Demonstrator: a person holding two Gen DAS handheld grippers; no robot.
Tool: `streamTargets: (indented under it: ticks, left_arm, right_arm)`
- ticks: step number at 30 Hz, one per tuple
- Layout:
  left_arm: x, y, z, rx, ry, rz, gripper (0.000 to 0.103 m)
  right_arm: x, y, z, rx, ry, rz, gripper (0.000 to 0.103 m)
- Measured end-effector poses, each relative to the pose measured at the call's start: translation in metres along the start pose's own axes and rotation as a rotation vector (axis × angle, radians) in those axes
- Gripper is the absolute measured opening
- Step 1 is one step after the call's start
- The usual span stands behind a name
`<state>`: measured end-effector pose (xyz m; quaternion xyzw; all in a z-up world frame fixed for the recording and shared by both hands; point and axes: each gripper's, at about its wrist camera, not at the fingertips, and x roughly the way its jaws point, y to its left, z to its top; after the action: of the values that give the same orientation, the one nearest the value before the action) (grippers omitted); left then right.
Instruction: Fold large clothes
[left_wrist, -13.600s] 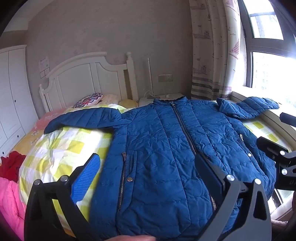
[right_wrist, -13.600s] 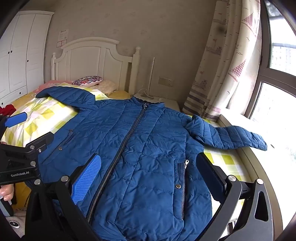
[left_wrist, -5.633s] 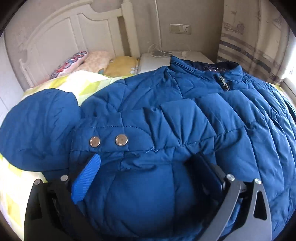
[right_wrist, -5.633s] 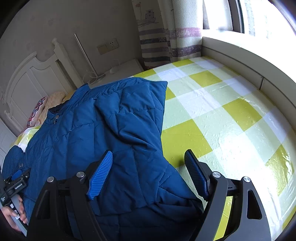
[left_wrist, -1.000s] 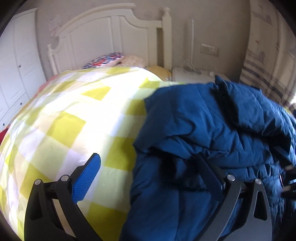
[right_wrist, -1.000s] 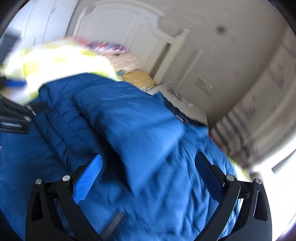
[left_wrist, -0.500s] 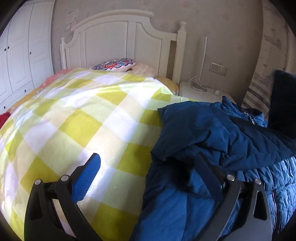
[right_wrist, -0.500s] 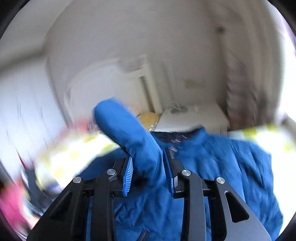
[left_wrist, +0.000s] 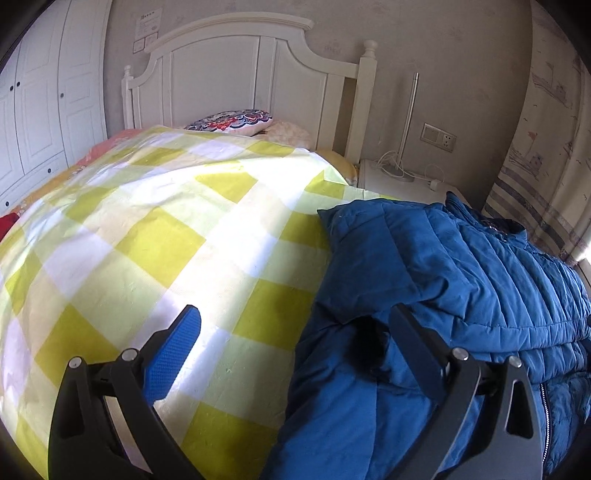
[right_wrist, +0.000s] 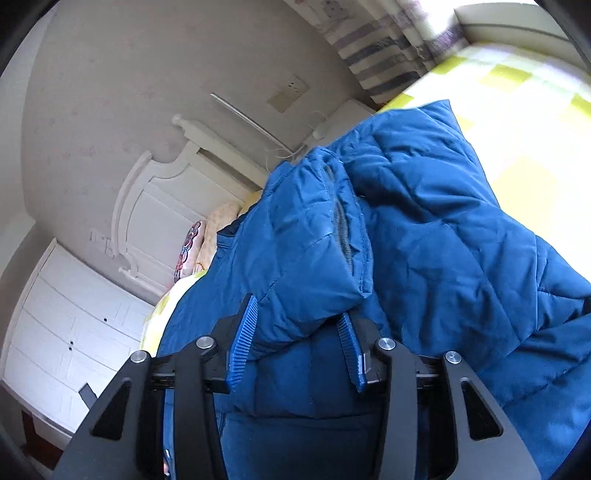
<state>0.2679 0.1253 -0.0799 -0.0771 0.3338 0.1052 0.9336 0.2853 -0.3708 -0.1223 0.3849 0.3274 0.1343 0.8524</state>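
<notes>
A blue quilted jacket (left_wrist: 461, 266) lies bunched on the right half of a yellow-and-white checked bedspread (left_wrist: 166, 221). My left gripper (left_wrist: 295, 314) hangs open over the jacket's left edge. Its blue left pad (left_wrist: 173, 350) is above bare bedspread and its right finger (left_wrist: 413, 343) is over the jacket, gripping nothing. In the right wrist view, which is rolled sideways, my right gripper (right_wrist: 297, 310) is shut on a puffy fold (right_wrist: 306, 251) of the jacket (right_wrist: 461, 240). A zipper runs along that fold, which is lifted above the rest of the jacket.
A white headboard (left_wrist: 236, 74) and a patterned pillow (left_wrist: 229, 120) stand at the bed's far end. A white nightstand (left_wrist: 399, 181) with cables sits beside them. White wardrobe doors (left_wrist: 44, 110) fill the left, and a curtain (left_wrist: 535, 166) hangs at the right.
The right gripper went from wide open to shut on a jacket fold, then swung across and rolled sideways with it. The left gripper stayed open and nearly in place.
</notes>
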Motion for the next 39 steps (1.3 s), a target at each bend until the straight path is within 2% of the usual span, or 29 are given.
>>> streamTargets:
  ticks: [3,4,7,9,10,11,15,17,20,22,23,24,25,26,27,29,31,32,33,36,37,38,39]
  left_arm:
    - [0.0,-0.001,0.0,0.007,0.0,0.0,0.101]
    - [0.0,-0.001,0.0,0.004,0.001,-0.001,0.101]
    - [0.003,-0.001,0.001,-0.005,0.015,-0.004,0.101]
    - [0.003,-0.001,0.001,-0.004,0.017,-0.007,0.101]
    - [0.003,-0.001,0.001,-0.002,0.016,-0.008,0.101]
    - [0.003,-0.002,0.001,0.002,0.014,-0.007,0.101]
    - [0.003,-0.002,0.001,-0.001,0.015,-0.007,0.101]
    - [0.004,-0.001,0.001,-0.002,0.023,-0.008,0.101]
    - [0.004,-0.001,0.001,-0.002,0.017,-0.008,0.101]
    - [0.005,-0.002,0.001,0.001,0.017,-0.008,0.101]
    - [0.005,-0.002,0.001,0.001,0.017,-0.009,0.101]
    - [0.006,-0.002,0.001,0.0,0.018,-0.009,0.101]
    - [0.006,-0.002,0.001,-0.001,0.018,-0.01,0.101]
    - [0.006,-0.002,0.001,-0.002,0.018,-0.01,0.101]
    - [0.005,-0.001,0.001,-0.002,0.017,-0.01,0.101]
    - [0.006,-0.002,0.0,-0.002,0.016,-0.01,0.101]
    - [0.007,-0.002,0.0,0.001,0.021,-0.011,0.101]
    - [0.007,-0.002,0.0,0.002,0.024,-0.012,0.101]
    - [0.007,-0.002,0.0,0.003,0.028,-0.012,0.101]
    - [0.007,0.0,0.0,-0.009,0.026,-0.012,0.101]
    - [0.007,0.001,0.0,-0.013,0.028,-0.012,0.101]
    - [0.008,0.001,0.0,-0.016,0.03,-0.013,0.101]
    - [0.008,0.003,0.0,-0.023,0.032,-0.013,0.101]
  right_arm:
    - [-0.013,0.039,-0.023,-0.088,-0.075,0.006,0.014]
    - [-0.024,0.052,-0.026,-0.122,-0.112,0.014,0.013]
    - [-0.047,0.081,-0.034,-0.211,-0.177,-0.07,0.012]
    - [-0.046,0.078,-0.038,-0.224,-0.144,-0.143,0.012]
    - [-0.04,0.066,-0.038,-0.207,-0.106,-0.196,0.012]
    - [-0.033,0.057,-0.038,-0.177,-0.083,-0.211,0.012]
    - [-0.033,0.022,-0.037,0.008,-0.021,-0.132,0.013]
    - [-0.035,0.023,-0.033,0.013,-0.021,-0.094,0.013]
    - [-0.034,0.032,-0.023,-0.013,-0.027,-0.099,0.016]
    - [-0.031,0.035,-0.016,-0.002,-0.008,-0.067,0.041]
    - [-0.033,0.037,-0.016,-0.002,-0.003,-0.052,0.085]
    - [-0.029,0.041,-0.012,-0.015,-0.013,-0.067,0.099]
    - [-0.026,0.043,-0.012,-0.043,-0.014,-0.126,0.099]
    - [-0.015,0.042,-0.012,-0.068,0.038,-0.218,0.099]
    - [-0.01,0.039,-0.014,-0.061,0.051,-0.214,0.099]
    - [-0.011,0.036,-0.018,-0.052,0.007,-0.156,0.099]
    - [-0.012,0.037,-0.018,-0.055,-0.001,-0.116,0.098]
    - [-0.008,0.039,-0.014,-0.058,0.01,-0.073,0.094]
    - [-0.003,0.039,-0.01,-0.064,0.023,-0.066,0.093]
    - [0.025,0.039,-0.001,-0.067,0.091,-0.149,0.09]
    - [0.025,0.042,-0.002,-0.082,0.076,-0.151,0.061]
    - [0.023,0.045,-0.002,-0.09,0.068,-0.121,0.042]
    - [0.015,0.048,-0.007,-0.09,0.032,-0.097,0.033]
